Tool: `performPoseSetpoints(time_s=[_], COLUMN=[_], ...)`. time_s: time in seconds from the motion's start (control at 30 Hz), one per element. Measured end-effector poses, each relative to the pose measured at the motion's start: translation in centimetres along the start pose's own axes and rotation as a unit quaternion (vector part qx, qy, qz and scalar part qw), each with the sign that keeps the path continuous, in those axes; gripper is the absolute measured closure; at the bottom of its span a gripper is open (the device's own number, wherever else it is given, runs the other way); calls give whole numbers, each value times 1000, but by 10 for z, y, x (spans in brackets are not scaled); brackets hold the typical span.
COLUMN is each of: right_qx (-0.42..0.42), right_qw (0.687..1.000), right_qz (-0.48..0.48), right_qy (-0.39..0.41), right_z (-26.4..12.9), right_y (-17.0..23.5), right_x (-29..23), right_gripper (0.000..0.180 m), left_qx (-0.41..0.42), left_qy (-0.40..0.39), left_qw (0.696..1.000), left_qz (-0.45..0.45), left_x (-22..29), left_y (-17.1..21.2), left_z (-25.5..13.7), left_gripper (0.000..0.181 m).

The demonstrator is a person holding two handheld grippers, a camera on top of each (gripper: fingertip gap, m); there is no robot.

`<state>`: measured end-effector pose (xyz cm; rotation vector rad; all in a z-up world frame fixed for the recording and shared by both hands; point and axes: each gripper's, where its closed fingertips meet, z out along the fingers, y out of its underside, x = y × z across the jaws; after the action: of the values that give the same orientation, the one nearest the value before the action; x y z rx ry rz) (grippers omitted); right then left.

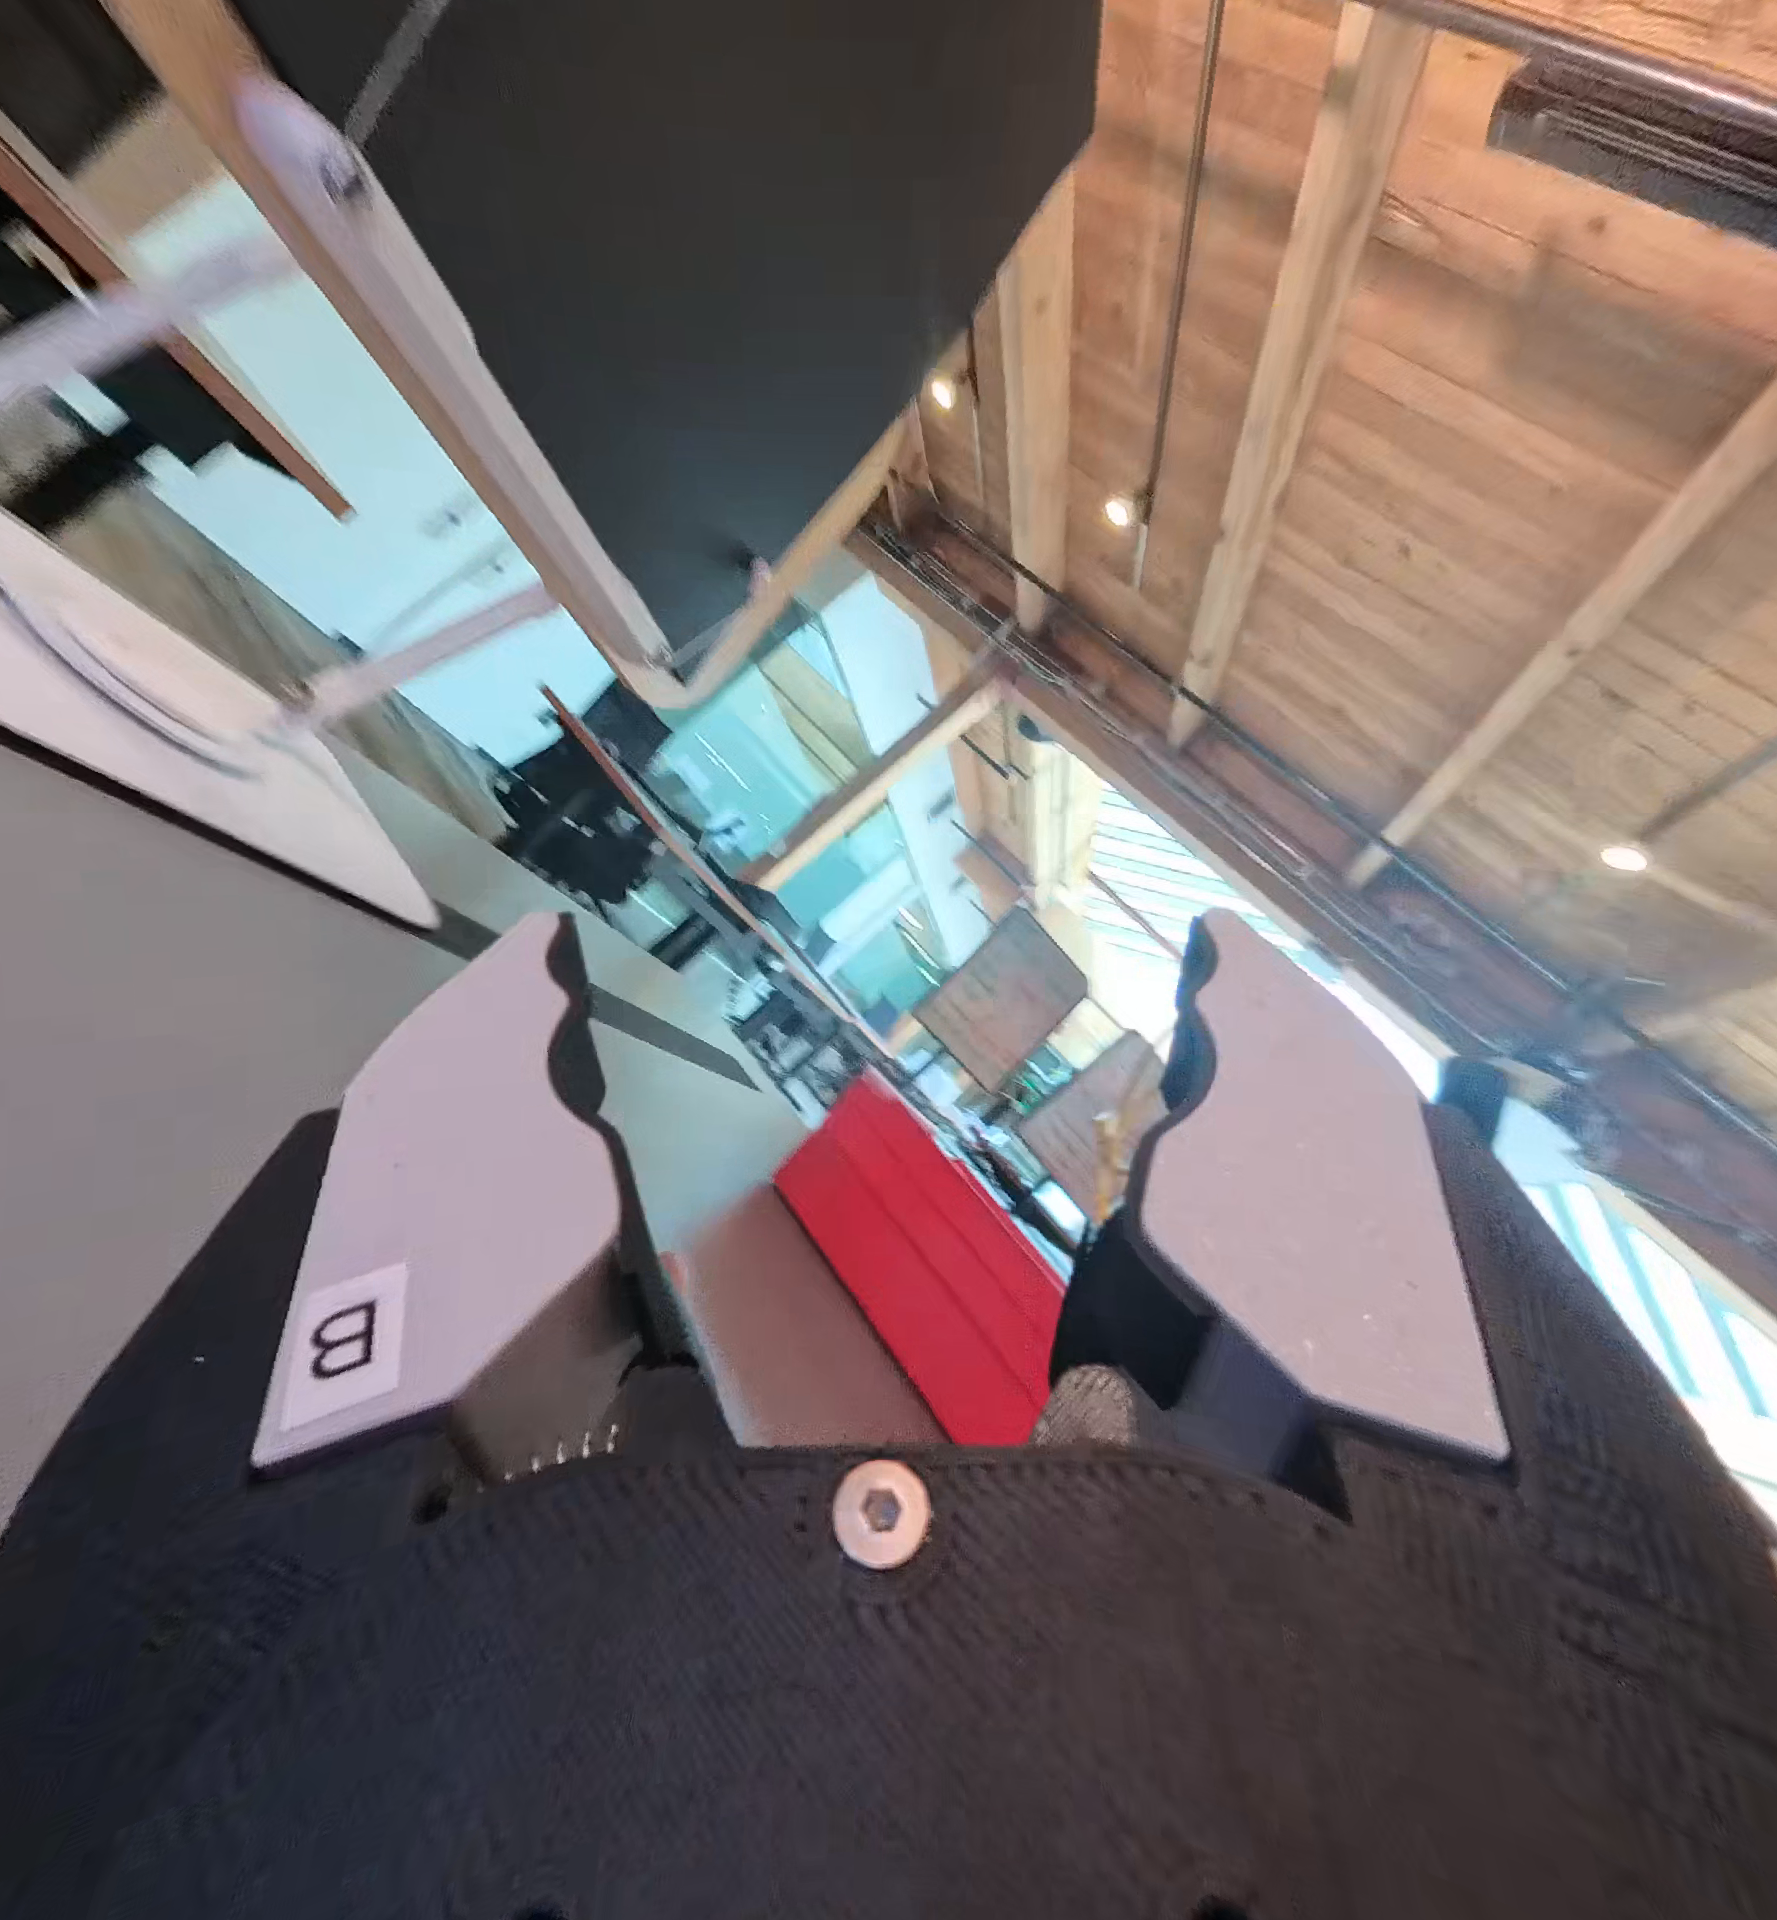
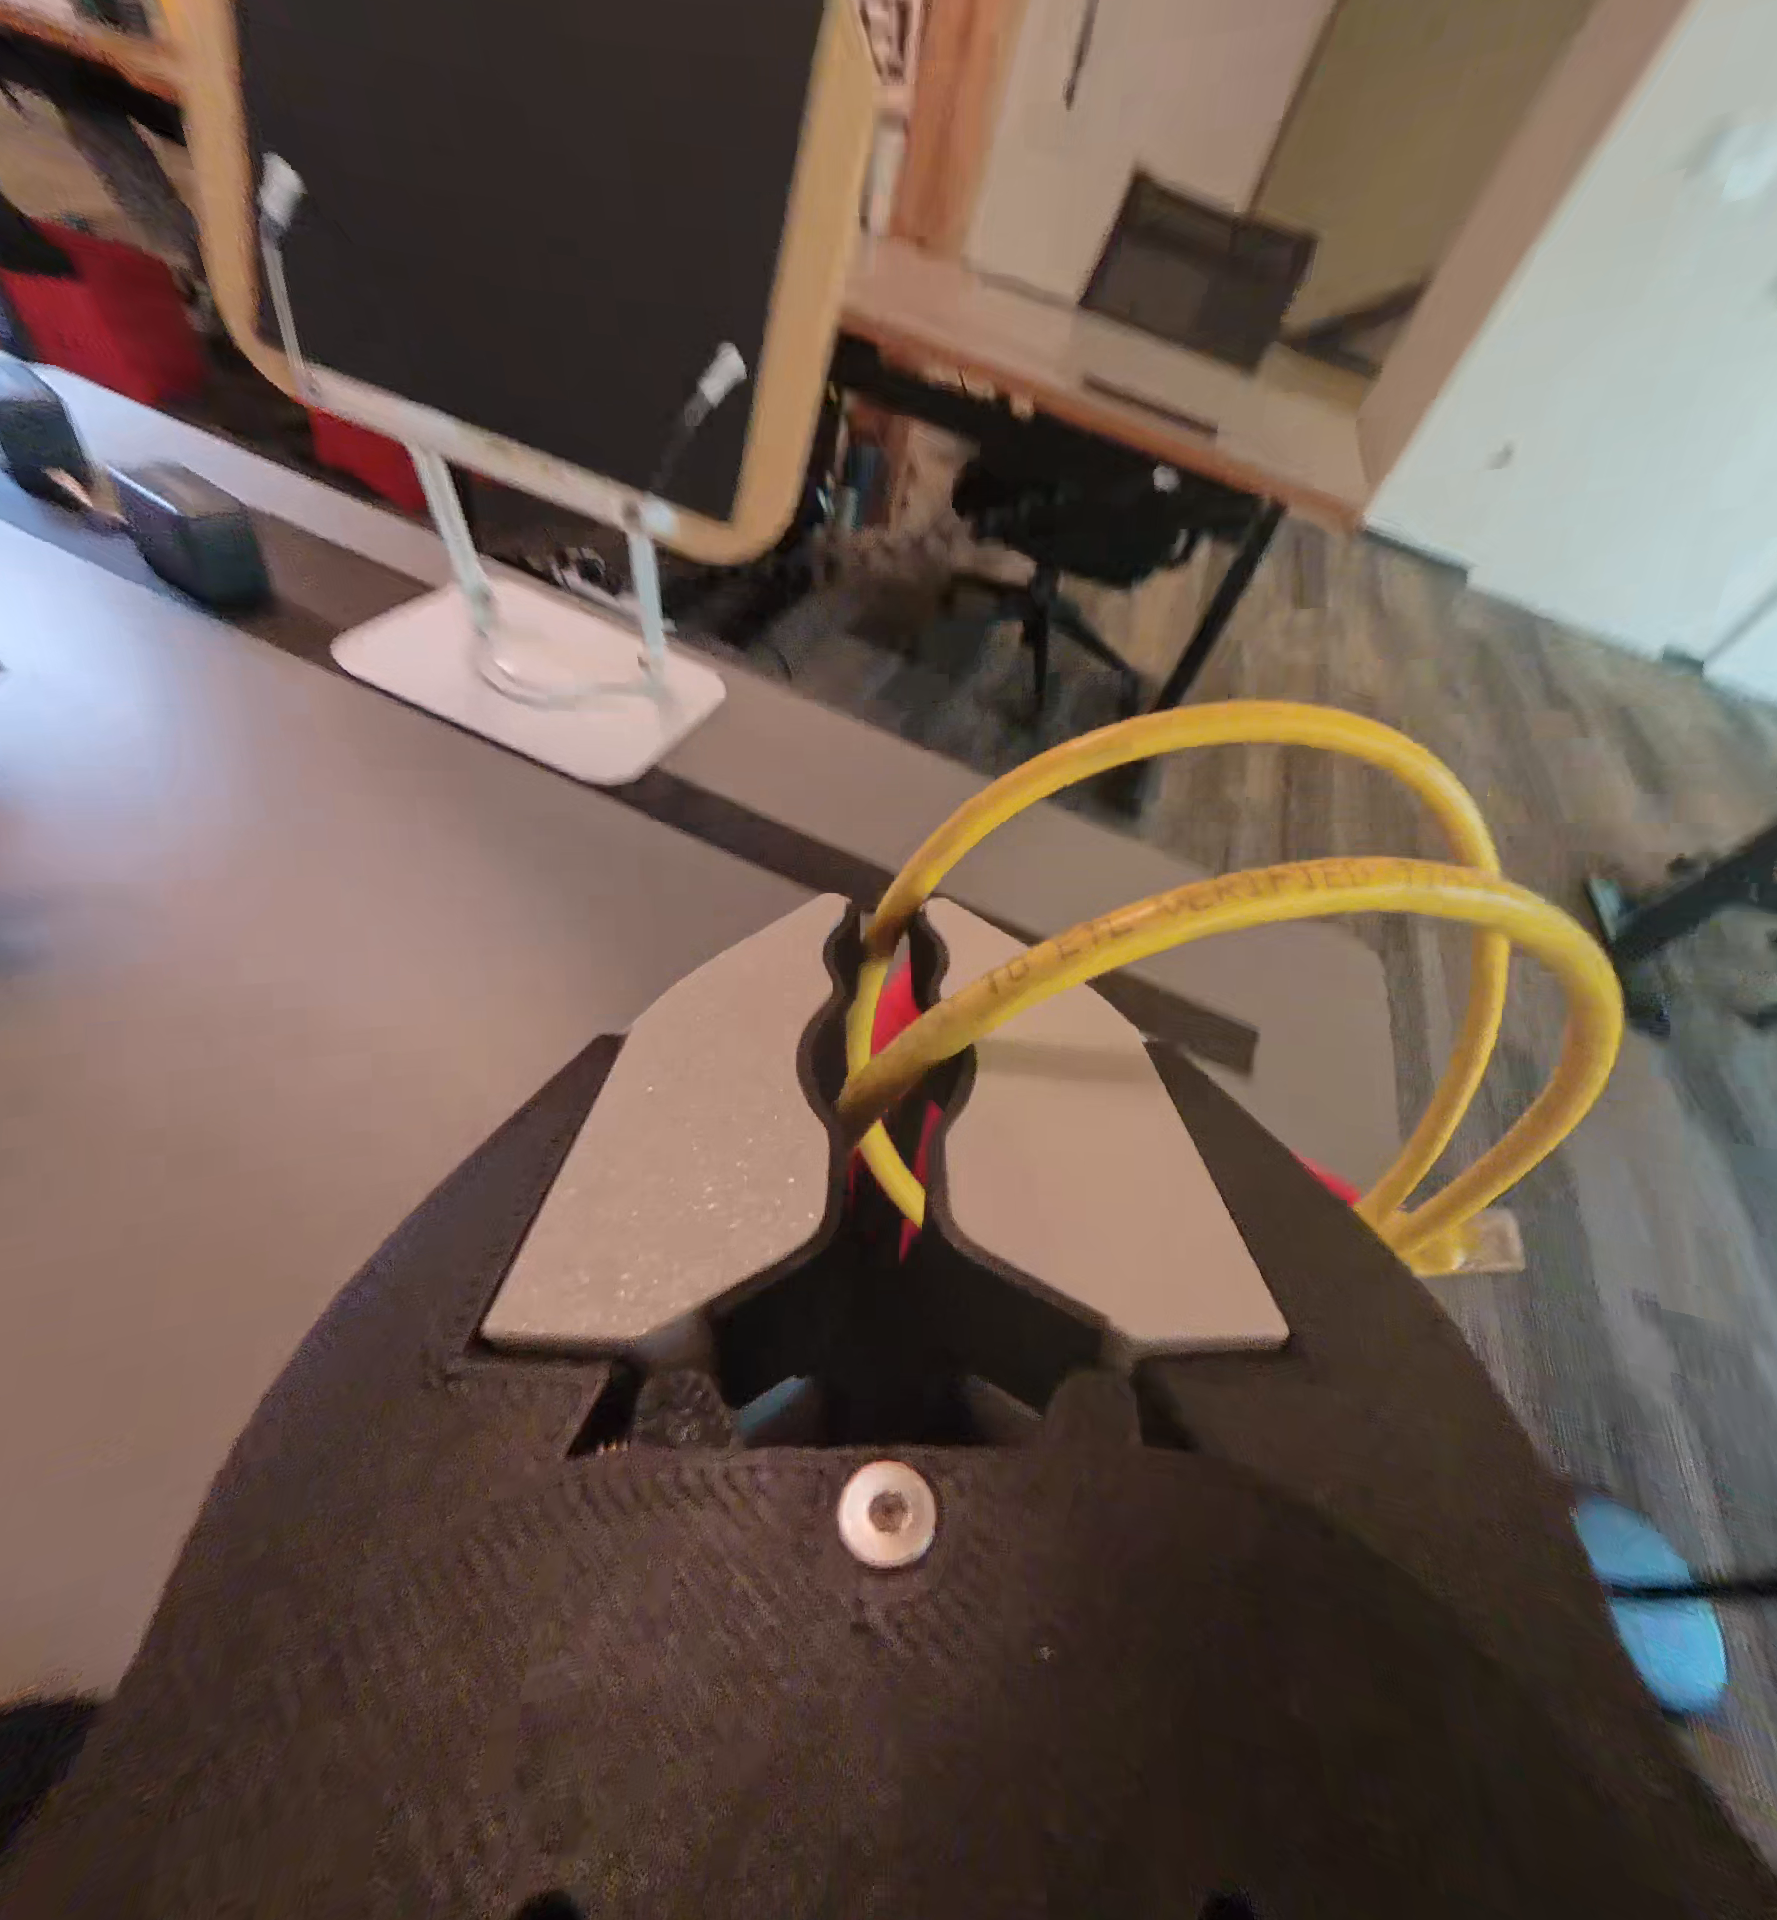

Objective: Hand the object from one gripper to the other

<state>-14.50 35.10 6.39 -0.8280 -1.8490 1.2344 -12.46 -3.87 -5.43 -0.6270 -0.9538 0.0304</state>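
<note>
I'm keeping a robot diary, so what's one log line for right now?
right claw: shut on cable | left claw: open, holds nothing | handover: not yet done

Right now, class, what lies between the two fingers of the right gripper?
In the right wrist view, the right gripper is shut on a looped yellow cable; something red shows in the gap behind it.

From here I see a grey surface (image 2: 271,935) with a wood-framed black panel (image 2: 520,229) standing on a white base (image 2: 593,727) at its far edge. Beyond lie grey plank flooring (image 2: 1383,727), a black office chair (image 2: 1071,509) and a desk (image 2: 1071,343). Overhead runs a timber-beamed ceiling (image 1: 1435,468) with small spotlights (image 1: 1624,858).
</note>
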Motion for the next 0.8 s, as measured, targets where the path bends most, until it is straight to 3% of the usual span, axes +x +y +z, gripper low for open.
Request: performPoseSetpoints(time_s=[0.17, 0.4, 0.63, 0.8], right_qx=[-60, -179, -235, -327], right_qw=[996, 975, 961, 930], right_qz=[60, 129, 139, 142], right_qy=[4, -5, -49, -88], right_z=[-7, 11, 46, 60], right_y=[52, 118, 147, 187], right_x=[31, 43, 30, 12], right_gripper=[171, 171, 173, 170], left_qx=[-69, -159, -212, -243], left_qy=[63, 72, 82, 95], left_qw=[995, 982, 959, 935], left_qz=[-41, 66, 172, 240], left_x=[22, 29, 33, 36], left_y=[31, 67, 91, 109], left_z=[7, 8, 5, 1], left_gripper=[78, 80, 82, 82])
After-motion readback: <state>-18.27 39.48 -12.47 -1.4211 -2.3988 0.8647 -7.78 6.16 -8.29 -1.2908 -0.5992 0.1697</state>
